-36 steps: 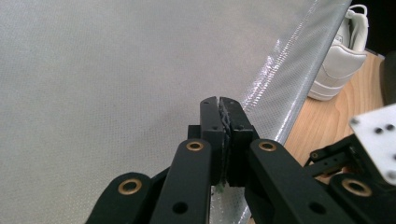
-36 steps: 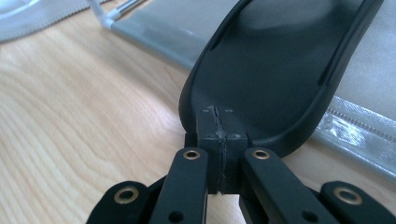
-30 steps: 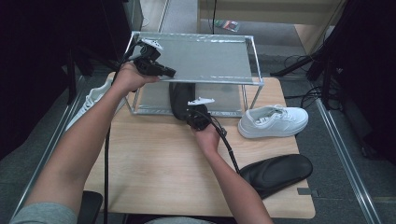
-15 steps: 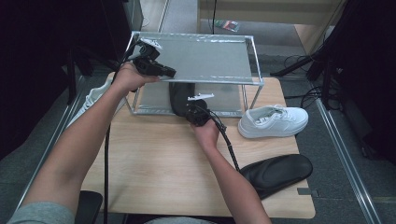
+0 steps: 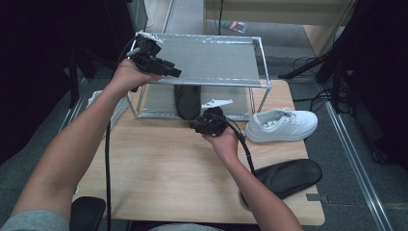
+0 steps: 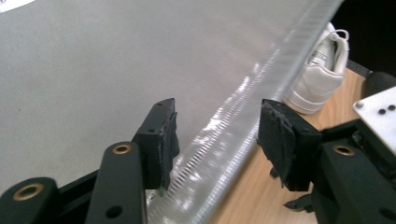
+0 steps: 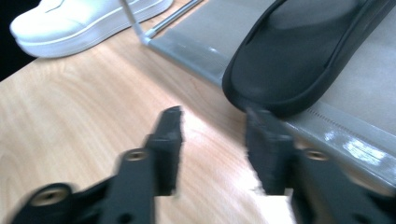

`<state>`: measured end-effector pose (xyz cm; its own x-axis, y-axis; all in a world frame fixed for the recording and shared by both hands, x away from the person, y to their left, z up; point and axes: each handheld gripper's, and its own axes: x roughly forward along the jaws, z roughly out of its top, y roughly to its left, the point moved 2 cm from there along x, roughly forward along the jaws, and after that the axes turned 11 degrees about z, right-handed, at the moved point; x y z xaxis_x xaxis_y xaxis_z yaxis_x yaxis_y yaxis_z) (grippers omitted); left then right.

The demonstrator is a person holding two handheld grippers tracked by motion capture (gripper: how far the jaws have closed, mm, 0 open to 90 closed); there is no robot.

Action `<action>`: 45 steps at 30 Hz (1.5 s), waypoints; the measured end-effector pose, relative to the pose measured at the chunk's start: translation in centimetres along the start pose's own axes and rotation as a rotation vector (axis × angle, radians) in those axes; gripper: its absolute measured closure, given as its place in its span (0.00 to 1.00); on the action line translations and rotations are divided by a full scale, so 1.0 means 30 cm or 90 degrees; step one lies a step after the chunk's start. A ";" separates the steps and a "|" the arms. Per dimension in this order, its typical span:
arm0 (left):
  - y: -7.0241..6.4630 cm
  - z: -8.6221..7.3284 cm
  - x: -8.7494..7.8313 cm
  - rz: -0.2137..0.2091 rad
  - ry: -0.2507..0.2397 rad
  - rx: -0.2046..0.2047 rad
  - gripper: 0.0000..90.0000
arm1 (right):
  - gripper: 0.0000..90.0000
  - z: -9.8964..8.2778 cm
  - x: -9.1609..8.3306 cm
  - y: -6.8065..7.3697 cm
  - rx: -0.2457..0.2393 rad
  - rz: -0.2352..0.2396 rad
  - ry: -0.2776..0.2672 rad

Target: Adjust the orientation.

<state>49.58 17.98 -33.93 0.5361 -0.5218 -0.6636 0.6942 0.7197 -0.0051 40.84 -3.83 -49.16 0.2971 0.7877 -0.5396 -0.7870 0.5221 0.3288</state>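
A black slipper (image 5: pixel 186 100) lies on the lower shelf of a two-tier metal rack (image 5: pixel 262 86), its heel toward me. My right gripper (image 5: pixel 196 124) hovers just in front of that heel (image 7: pixel 303 56); its jaws have just been opening and stand open with nothing between them (image 7: pixel 215 126). My left gripper (image 5: pixel 172 73) is at the rack's top left. Its jaws have also just been opening and straddle the top shelf's front rim (image 6: pixel 233 116) without pressing on it.
A white sneaker (image 5: pixel 281 125) stands on the wooden table (image 5: pixel 159 178) right of the rack. A second black slipper (image 5: pixel 288 175) lies at the front right corner. Another white shoe (image 5: pixel 95 95) peeks out left of the rack.
Both grippers were shut and have opened. The right one let go of the slipper's heel and drew back a little; the left one released the rack's top rim and lifted slightly.
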 end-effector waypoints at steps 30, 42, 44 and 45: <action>-0.218 -0.223 -0.088 -0.039 0.016 -0.013 0.40 | 0.55 -0.210 -0.364 0.049 -0.046 0.059 -0.030; -0.331 -0.382 -0.065 -0.063 0.008 -0.011 0.40 | 0.60 -0.255 -0.457 0.033 -0.041 0.060 -0.051; -0.347 -0.402 -0.062 -0.068 0.008 -0.013 0.40 | 0.60 -0.263 -0.466 0.029 -0.040 0.061 -0.047; -0.354 -0.411 -0.060 -0.067 0.007 -0.016 0.40 | 0.61 -0.267 -0.470 0.029 -0.042 0.059 -0.045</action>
<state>35.31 16.91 -41.91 0.4550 -0.5902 -0.6669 0.7346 0.6720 -0.0936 31.64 -17.10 -47.48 0.2573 0.8540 -0.4521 -0.8460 0.4252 0.3218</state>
